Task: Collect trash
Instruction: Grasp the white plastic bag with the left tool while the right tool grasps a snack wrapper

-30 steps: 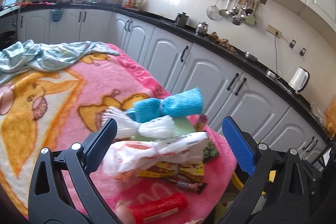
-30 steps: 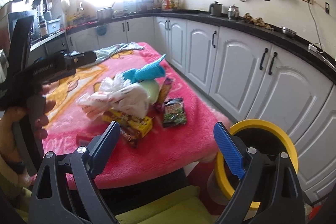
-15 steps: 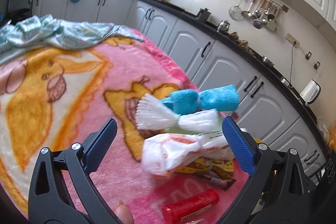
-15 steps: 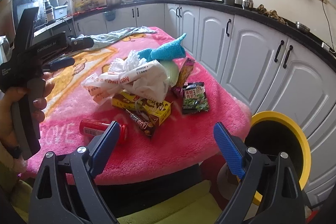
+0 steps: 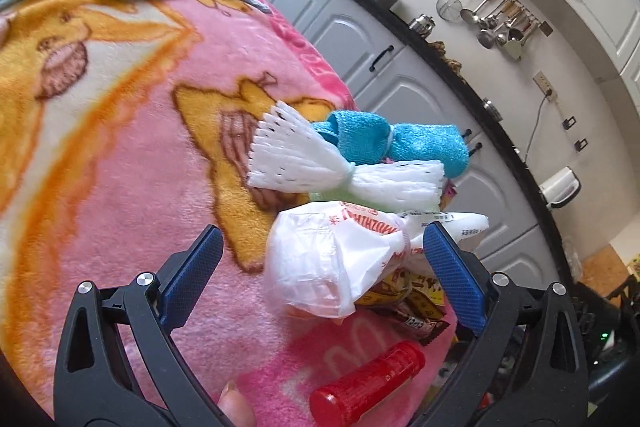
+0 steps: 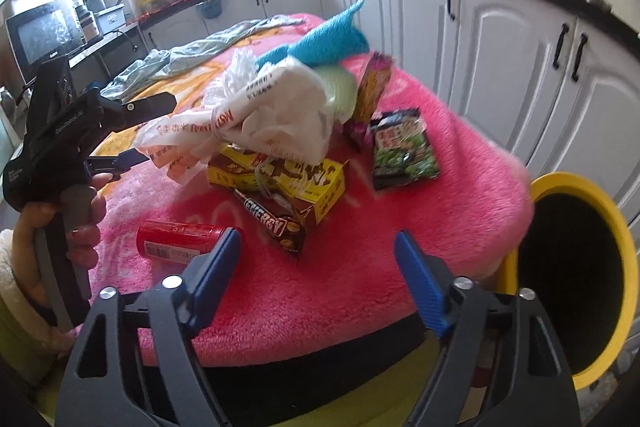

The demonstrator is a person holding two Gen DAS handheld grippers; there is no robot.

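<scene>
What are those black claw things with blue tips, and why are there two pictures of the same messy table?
Those claws are tools a person squeezes by hand, one in each hand. Each has a tiny camera looking along its two fingers, so you get two pictures. The left hand-held gripper gives one view; the right hand-held gripper gives the other, and there you can also see the person's left hand holding its tool. Both are open and hold nothing. On the fluffy pink blanket lies trash: a crumpled white plastic bag, a red plastic tube, a yellow cardboard box, a brown Energy bar wrapper and a green snack packet. Beside the table stands a bin with a yellow rim.
</scene>
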